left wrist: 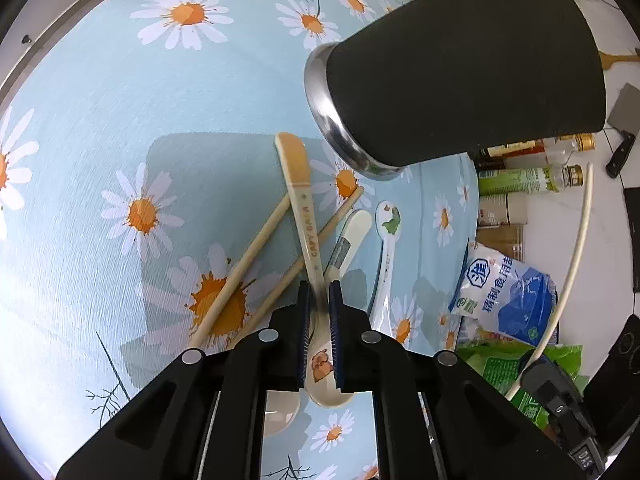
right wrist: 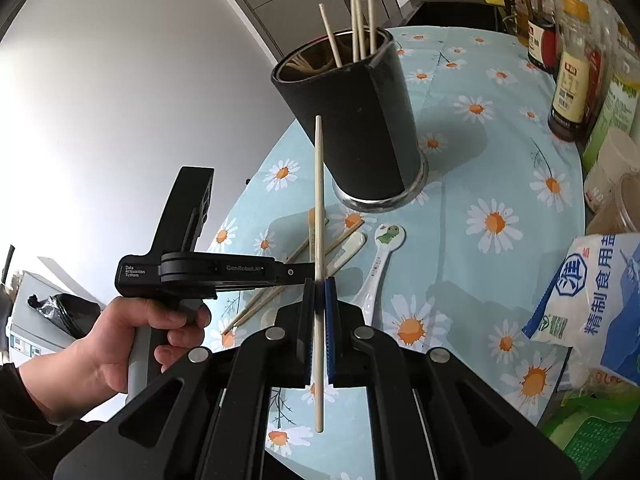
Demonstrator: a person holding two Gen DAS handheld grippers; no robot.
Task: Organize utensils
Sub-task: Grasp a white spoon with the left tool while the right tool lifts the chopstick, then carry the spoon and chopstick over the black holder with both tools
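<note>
Cream ceramic, printed with a small brown animal, the spoon (left wrist: pixel 311 280) sits clamped by its handle in the left tongs (left wrist: pixel 319 292), lying over two chopsticks (left wrist: pixel 256 256) on the daisy-print counter (left wrist: pixel 120 100). Two more spoons, one white (left wrist: pixel 352 236) and one with a green dinosaur (left wrist: pixel 386 248), lie just beside them. The right tongs (right wrist: pixel 319 288) are closed tight on a single upright chopstick (right wrist: pixel 318 200), raised above the counter near the black utensil holder (right wrist: pixel 360 120), which already contains several chopsticks. A salt bag (left wrist: pixel 504 292) and sauce bottles (right wrist: pixel 572 80) crowd the counter's edge.
</note>
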